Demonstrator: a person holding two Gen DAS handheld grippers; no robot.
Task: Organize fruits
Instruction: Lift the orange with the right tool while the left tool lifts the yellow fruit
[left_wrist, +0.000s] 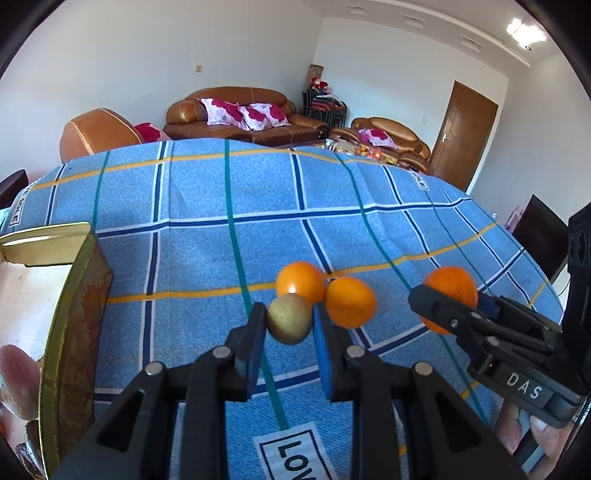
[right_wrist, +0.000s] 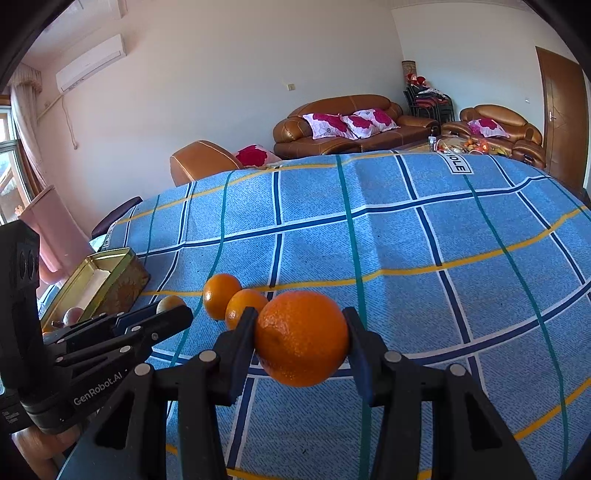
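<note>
A blue checked cloth (right_wrist: 424, 229) covers the table; beyond its far edge stand brown leather sofas (right_wrist: 347, 125) with pink floral cushions (right_wrist: 351, 123).

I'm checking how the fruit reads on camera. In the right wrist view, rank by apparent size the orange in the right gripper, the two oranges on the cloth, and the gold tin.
1. gold tin
2. held orange, enlarged by nearness
3. two loose oranges, alike

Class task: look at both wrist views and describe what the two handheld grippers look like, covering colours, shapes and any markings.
Both are black plastic linkage tools with silver round pivot pins and flat blue pads inside the fingers. The left gripper has "GenRobot.AI" printed in white on its body, seen from the right wrist view. The right gripper has a raised "DAS" label, seen from the left wrist view.
</note>
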